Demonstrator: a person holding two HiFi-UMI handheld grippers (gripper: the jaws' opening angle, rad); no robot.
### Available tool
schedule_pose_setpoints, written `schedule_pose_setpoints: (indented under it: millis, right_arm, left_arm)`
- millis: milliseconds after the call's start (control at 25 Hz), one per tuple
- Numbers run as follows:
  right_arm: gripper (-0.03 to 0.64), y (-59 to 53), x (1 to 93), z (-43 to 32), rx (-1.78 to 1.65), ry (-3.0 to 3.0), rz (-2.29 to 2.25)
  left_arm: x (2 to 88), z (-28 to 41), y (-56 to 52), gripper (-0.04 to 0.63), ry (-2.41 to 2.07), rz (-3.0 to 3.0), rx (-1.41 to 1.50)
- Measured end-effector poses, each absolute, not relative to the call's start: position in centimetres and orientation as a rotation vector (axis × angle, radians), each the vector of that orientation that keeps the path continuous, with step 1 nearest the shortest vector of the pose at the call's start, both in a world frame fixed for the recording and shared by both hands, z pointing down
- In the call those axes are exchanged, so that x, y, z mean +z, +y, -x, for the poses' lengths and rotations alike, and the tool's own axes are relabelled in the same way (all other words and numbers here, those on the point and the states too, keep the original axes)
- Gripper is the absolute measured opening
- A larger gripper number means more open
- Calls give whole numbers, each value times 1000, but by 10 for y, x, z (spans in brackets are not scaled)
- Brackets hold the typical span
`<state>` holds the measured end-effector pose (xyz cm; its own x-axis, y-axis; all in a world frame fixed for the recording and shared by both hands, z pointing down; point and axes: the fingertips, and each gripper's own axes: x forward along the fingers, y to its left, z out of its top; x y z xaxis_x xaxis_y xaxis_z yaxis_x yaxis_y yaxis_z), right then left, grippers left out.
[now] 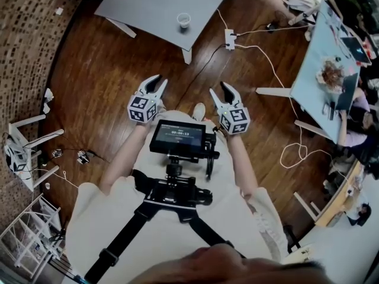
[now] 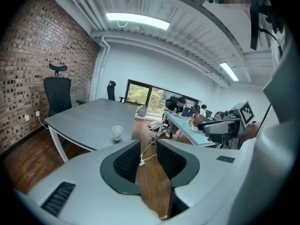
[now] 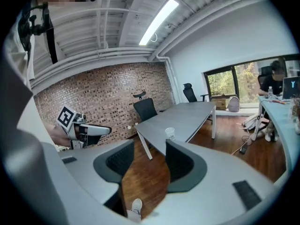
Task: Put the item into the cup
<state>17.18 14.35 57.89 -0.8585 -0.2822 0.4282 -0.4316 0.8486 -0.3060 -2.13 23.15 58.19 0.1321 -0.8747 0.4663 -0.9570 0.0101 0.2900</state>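
The left gripper (image 1: pixel 157 83) and the right gripper (image 1: pixel 219 90) are held side by side above the dark wooden plank floor (image 1: pixel 100 93). Each has its jaws standing well apart with nothing between them. The small translucent plastic cup (image 1: pixel 184 21) stands upright near the edge of the grey white-legged table (image 1: pixel 145 5), well ahead of both grippers.

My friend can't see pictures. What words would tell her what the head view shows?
A person holds the left gripper and the right gripper, both open and empty, over a wooden floor. They point toward a grey table with one small cup on it. A white cable crosses the floor nearby.
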Motion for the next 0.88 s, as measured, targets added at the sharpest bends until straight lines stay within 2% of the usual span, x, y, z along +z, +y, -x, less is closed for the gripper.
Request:
schedule_pose_setpoints:
  millis: [880]
  right_arm:
    - [224,169,598,-164,503,-2631,-481]
  left_arm:
    - [599,15,259,109,-1777,-1815,188]
